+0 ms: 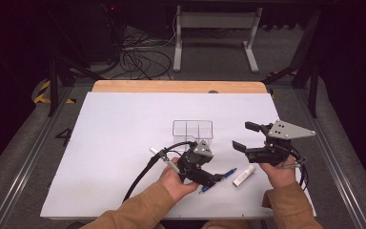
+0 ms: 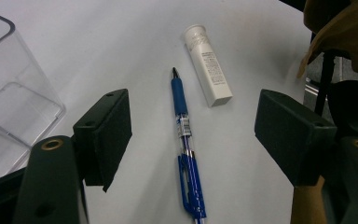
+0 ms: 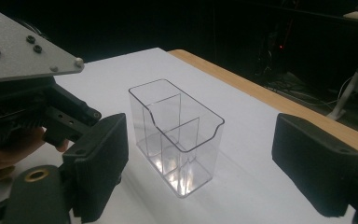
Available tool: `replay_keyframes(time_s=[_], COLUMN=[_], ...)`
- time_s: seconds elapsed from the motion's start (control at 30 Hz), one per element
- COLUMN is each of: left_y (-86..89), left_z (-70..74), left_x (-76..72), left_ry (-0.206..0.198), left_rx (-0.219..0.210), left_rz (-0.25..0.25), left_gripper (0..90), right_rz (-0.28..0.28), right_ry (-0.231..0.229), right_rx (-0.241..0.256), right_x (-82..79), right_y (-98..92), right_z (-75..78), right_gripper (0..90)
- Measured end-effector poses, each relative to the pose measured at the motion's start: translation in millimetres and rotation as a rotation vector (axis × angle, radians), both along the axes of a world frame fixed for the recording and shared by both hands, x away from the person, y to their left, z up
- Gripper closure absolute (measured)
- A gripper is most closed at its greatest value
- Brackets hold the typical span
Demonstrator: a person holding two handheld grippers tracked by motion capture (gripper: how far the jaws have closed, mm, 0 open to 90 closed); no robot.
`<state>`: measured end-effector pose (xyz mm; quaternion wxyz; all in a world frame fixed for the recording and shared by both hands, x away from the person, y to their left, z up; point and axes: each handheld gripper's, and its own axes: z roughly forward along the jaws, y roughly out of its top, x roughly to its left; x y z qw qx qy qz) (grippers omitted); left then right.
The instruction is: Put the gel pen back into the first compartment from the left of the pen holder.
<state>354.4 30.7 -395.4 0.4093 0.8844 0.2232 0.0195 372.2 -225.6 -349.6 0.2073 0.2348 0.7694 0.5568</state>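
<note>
While my left gripper (image 2: pixel 193 135) hangs low over the white table (image 1: pixel 114 143), its two black jaws stand wide apart with nothing between the pads; they straddle the blue ballpoint pen with a clear barrel (image 2: pixel 185 140) without touching it. That pen lies flat on the table, its dark tip pointing away from me along the jaws' line, its blue clip end nearest the camera. Just beside the pen's tip end, apart from it, lies a small white cylindrical tube with printed text (image 2: pixel 208 65), also flat, its round cap end farther off.

From the high view, my left gripper (image 1: pixel 214 179) sits near the table's front edge, with the pen (image 1: pixel 219 179) at its jaw end and the white tube (image 1: pixel 244 176) just to the right.

My right gripper (image 1: pixel 240 136) is raised over the table's right part, jaws likewise spread wide and empty. They face the clear plastic organiser box with inner dividers (image 3: pixel 177 135), which stands upright on the table, apart from both grippers.
</note>
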Motion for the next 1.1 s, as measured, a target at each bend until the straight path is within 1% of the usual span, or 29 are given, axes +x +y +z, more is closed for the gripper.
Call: replay_keyframes(time_s=[0.1,0.17,0.2,0.27,0.3,0.33,0.4,0.47,0.53,0.57,0.63,0.7,0.73,0.77,0.83,0.97,1.07,1.1], left_y=[-0.2,-1.6,-2.8,-5.7,-6.7,-8.2,-9.9,-12.3,-14.9,-16.0,-19.5,-22.7,-24.0,-25.5,-29.0,-36.5,-42.4,-44.2], left_z=[-0.3,-1.3,-2.4,-4.2,-4.5,-5.3,-5.8,-6.3,-7.3,-7.8,-11.3,-15.6,-17.9,-19.7,-23.0,-27.3,-29.0,-29.5], left_x=[0.2,0.7,0.3,0.8,1.2,1.4,3.8,6.0,7.9,9.0,10.6,13.7,15.5,16.2,17.0,16.5,15.3,14.9], left_ry=[0.001,-0.007,-0.004,0.005,0.018,0.026,0.040,0.053,0.063,0.062,0.062,0.083,0.085,0.090,0.091,0.071,0.071,0.064], left_rx=[0.002,0.011,0.016,0.033,0.041,0.029,0.025,0.025,0.033,0.046,0.047,0.056,0.057,0.068,0.083,0.122,0.141,0.152], left_rz=[0.003,-0.007,-0.008,-0.023,-0.025,-0.017,-0.019,-0.011,-0.006,-0.008,-0.011,-0.007,-0.010,-0.008,-0.016,-0.020,-0.015,-0.010], left_gripper=[28.5,28.8,29.2,30.6,30.7,30.7,31.5,32.2,33.2,33.6,35.6,37.8,39.3,40.8,43.8,48.6,51.2,51.8], right_rz=[0.000,-0.003,-0.003,-0.004,-0.003,-0.001,0.000,0.000,-0.001,-0.003,-0.007,-0.013,-0.015,-0.016,-0.018,-0.019,-0.019,-0.020], right_ry=[-0.004,-0.002,-0.001,0.000,0.000,0.001,0.002,0.002,0.001,0.001,-0.004,-0.006,-0.007,-0.007,-0.007,-0.004,-0.002,-0.004], right_rx=[-0.002,0.000,0.000,0.000,0.000,0.002,0.001,0.001,0.002,0.000,0.000,0.004,0.005,0.005,0.006,0.007,0.005,0.003], right_x=[-0.2,-0.5,-0.5,-0.6,-0.7,-0.7,-0.8,-0.7,-0.6,-0.5,-0.4,-0.4,-0.5,-0.6,-0.4,-0.3,-0.1,0.2], right_y=[-0.1,-0.3,-0.4,-0.4,-0.5,-0.5,-0.3,-0.4,-1.0,-1.5,-2.9,-5.2,-6.3,-7.1,-7.9,-7.7,-7.8,-7.9], right_z=[0.2,0.5,0.5,0.6,0.6,0.6,0.6,0.5,0.4,0.6,1.3,1.9,2.1,2.3,2.2,1.7,1.3,1.2], right_gripper=[19.1,19.2,19.2,19.4,19.4,19.4,19.4,19.4,19.4,19.4,19.4,19.4,19.4,19.4,19.4,19.4,19.4,19.4])
